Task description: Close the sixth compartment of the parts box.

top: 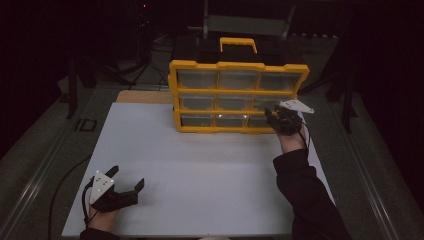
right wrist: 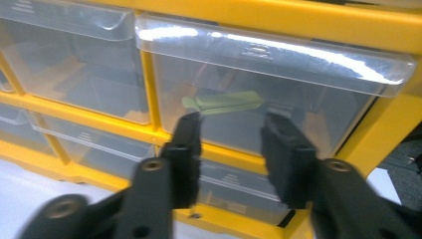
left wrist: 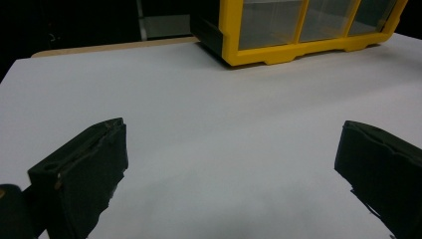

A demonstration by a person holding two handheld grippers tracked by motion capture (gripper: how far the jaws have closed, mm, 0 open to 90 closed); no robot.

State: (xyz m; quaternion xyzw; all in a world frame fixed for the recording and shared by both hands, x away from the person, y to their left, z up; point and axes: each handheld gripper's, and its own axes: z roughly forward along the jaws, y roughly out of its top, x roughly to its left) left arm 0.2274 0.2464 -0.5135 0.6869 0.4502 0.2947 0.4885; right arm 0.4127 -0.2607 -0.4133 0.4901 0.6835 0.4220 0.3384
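1. Dark room w/ stands and cables behind; white tabletop [top: 200,170] is lit, wooden edge showing at its far left corner.
2. Yellow drawer organizer [top: 238,92] stands upright at far side of the tabletop, black top, yellow carry handle [top: 238,44], 3 rows x 3 clear drawers.
3. Right gripper [top: 276,116] is up at the organizer's front, right-hand column, about lvl w/ middle and bottom rows; person's dark sleeve [top: 305,195] runs back to the near edge.
4. Right gripper view: jaws stand partly apart, released, nothing clamped btwn them; they sit just in front of the middle-row right drawer [right wrist: 259,99], tips near its lower edge. Whether tips touch the drawer: can't tell.
5. Green item [right wrist: 224,103] lies inside that drawer, seen through the clear front, flat on the drawer floor; exact kind too blurred to tell.
6. Left gripper [top: 127,181] is at near-left of the tabletop, well apart from organizer, jaws spread wide, holding nothing.
7. Left gripper view: bare tabletop btwn its jaws, organizer's bottom row far off at top right.
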